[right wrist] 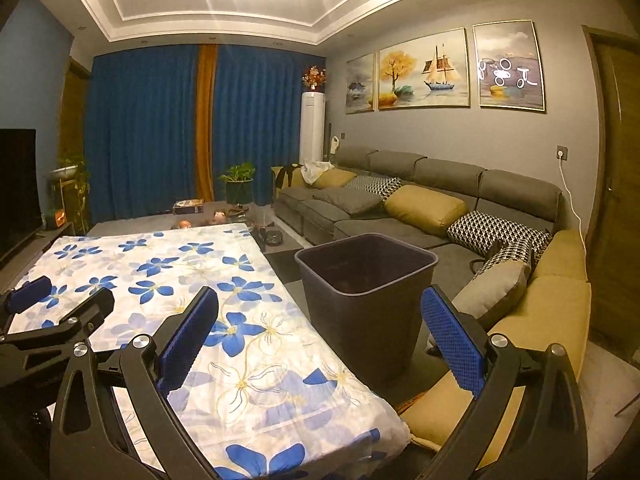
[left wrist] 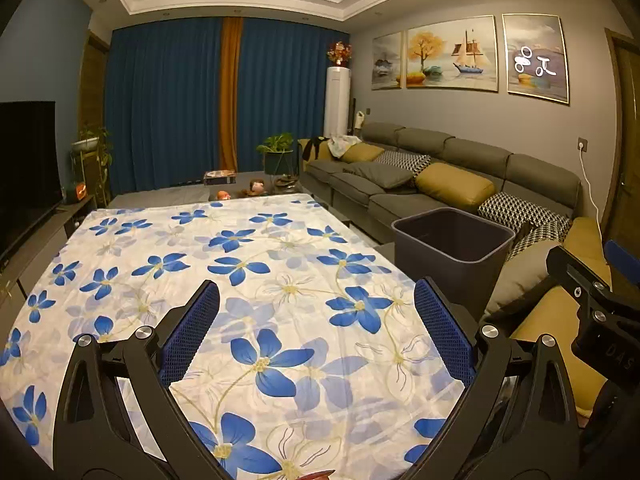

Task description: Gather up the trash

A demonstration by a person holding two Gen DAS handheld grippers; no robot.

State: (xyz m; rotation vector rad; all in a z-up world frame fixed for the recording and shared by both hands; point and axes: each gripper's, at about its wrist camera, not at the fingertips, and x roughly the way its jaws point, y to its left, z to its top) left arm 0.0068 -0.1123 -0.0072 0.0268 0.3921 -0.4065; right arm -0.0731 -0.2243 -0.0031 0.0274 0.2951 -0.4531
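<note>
Right wrist view: right gripper [right wrist: 320,330] and left gripper [left wrist: 316,328] both gape wide, empty; no trash shows on the floral tablecloth [left wrist: 248,264], so scan before approaching the bin [right wrist: 366,276] at centre frame.

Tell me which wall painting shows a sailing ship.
The middle painting of three: it shows a ship beside a yellow tree. The others have neither.

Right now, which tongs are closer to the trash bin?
The right tongs, most likely. In their view the dark bin stands just ahead, between the open fingers, beside the flowered tablecloth. The left tongs, also open and empty, hang over the cloth with the bin off to their right.
</note>
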